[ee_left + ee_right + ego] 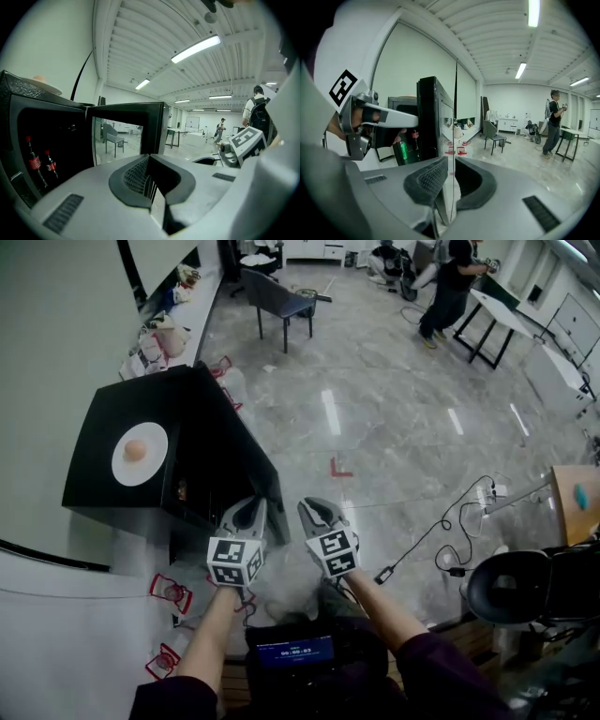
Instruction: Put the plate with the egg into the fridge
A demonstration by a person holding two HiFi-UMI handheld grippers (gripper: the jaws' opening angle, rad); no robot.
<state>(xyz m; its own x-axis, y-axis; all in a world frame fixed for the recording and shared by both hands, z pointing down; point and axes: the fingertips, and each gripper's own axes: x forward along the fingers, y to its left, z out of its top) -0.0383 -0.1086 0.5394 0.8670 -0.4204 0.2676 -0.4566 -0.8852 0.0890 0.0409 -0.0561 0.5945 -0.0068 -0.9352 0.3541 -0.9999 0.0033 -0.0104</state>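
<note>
A white plate (141, 470) with an egg (135, 451) rests on top of the black mini fridge (94, 484). The plate's rim (44, 86) also shows in the left gripper view. The fridge's glass door (239, 442) stands open. My right gripper (449, 180) is shut on that door's free edge (453, 140), which runs between its pads. My left gripper (149, 174) is shut with nothing in it, just left of the right one (319, 517) and in front of the open fridge. Two cola bottles (33, 161) stand inside, and a green can (401, 151).
A wall lies left of the fridge. Red-and-white packs (169, 592) lie on the floor by my left arm. A grey chair (281, 301) stands far back and a person (450, 287) beside a table. A cable (450, 531) and a black stool (511, 587) are at the right.
</note>
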